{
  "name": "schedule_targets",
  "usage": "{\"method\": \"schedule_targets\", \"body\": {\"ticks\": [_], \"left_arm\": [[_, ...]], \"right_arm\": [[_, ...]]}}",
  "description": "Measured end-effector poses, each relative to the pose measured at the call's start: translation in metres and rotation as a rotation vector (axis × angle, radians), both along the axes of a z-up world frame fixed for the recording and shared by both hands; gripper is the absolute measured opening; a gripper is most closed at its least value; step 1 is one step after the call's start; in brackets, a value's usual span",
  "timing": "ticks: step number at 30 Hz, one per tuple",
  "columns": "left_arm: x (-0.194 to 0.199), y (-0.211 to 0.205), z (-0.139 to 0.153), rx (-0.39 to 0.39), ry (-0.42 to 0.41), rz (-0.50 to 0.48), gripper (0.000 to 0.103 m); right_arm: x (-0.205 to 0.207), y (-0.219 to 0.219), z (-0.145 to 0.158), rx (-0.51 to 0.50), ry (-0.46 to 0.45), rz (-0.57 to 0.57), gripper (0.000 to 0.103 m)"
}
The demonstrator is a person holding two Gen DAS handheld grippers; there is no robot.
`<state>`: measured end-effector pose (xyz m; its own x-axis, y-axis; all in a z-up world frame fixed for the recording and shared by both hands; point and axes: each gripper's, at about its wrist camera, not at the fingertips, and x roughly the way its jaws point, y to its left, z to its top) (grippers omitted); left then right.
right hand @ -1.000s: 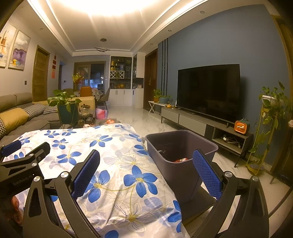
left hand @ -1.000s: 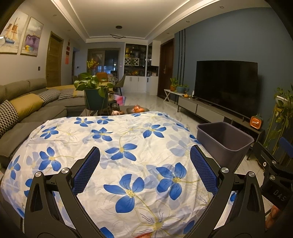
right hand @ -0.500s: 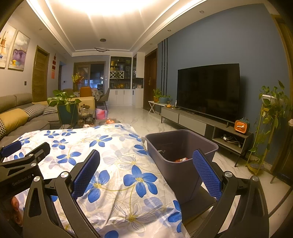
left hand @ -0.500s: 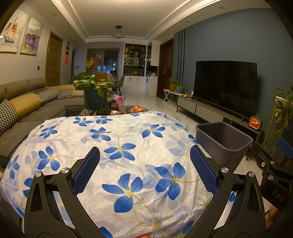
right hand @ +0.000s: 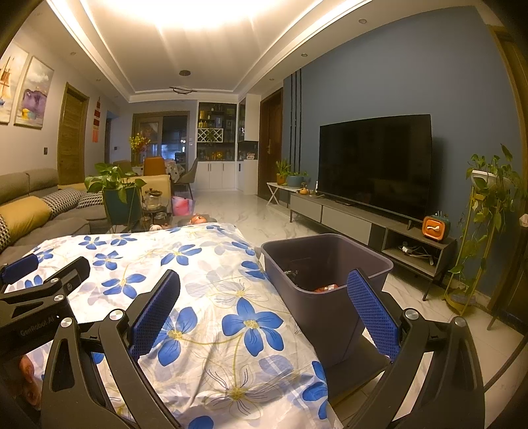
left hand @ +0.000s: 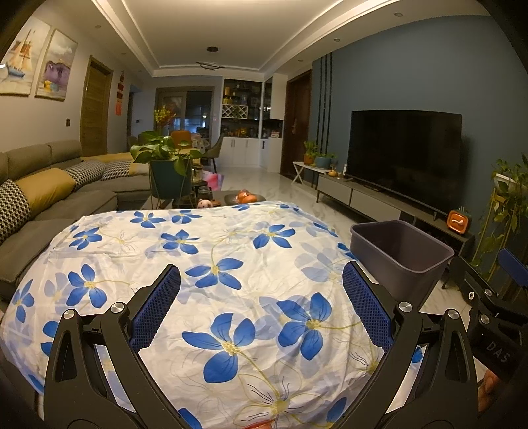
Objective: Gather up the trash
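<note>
Both grippers, left (left hand: 260,303) and right (right hand: 264,307), hover with fingers spread and empty; tabletop (left hand: 231,264) looks cleared, bin (right hand: 326,264) at two o'clock holds trash; next, seek leftovers.

Light: warm, dim, from ceiling cove (right hand: 171,29)
Glare: blown out overhead, right wrist view
Edges: fisheye-bent, dark corners
Focus: sharp throughout

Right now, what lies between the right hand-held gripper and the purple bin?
Only flowered cloth: in the right wrist view, nothing else lies between the open right hand-held gripper and the purple bin.
</note>
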<state>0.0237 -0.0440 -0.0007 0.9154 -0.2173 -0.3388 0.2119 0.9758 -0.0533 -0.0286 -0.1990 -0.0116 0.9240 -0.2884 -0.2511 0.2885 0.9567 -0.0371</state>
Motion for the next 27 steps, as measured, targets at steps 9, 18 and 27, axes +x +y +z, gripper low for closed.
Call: {"method": "schedule_targets", "body": {"ticks": [9,18,27], "left_arm": [[-0.0004,0.0,-0.0001,-0.002,0.0,-0.001,0.097],[-0.0004,0.0011,-0.0006,-0.001,0.0,0.001,0.097],[-0.0003,0.0014,-0.001,-0.002,0.003,0.001,0.097]], "right_arm": [[0.0002,0.0006,-0.0001,0.0,0.0,0.0,0.097],[0.0,0.0,-0.0005,0.002,-0.001,0.001,0.097],[-0.0002,-0.0003,-0.0009,0.003,-0.001,0.0,0.097]]}}
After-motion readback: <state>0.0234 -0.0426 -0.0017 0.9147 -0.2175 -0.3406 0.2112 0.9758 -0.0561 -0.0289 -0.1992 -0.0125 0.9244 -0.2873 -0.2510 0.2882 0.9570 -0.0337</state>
